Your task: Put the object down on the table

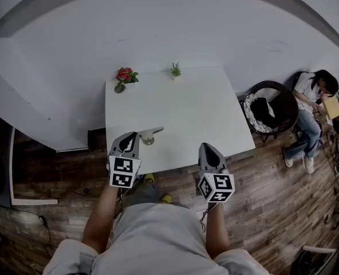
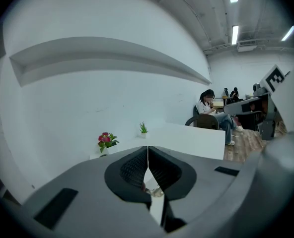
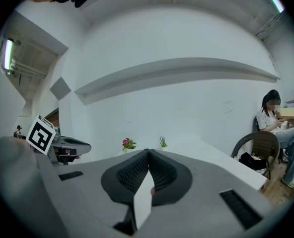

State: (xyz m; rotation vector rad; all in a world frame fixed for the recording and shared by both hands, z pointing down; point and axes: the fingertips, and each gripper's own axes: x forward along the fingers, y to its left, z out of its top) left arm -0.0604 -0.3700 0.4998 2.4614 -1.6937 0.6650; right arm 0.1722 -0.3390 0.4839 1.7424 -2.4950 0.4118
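A small grey metal object lies on the white table near its front left edge. My left gripper is right beside it, fingertips at the object's left end; whether they touch it I cannot tell. In the left gripper view the jaws are pressed together with nothing between the pads, and a shiny bit of the object shows through the gap below them. My right gripper hovers at the table's front right edge, jaws shut and empty.
A pot of red flowers and a small green plant stand at the table's far edge by the wall. A round chair and a seated person are to the right on the wood floor.
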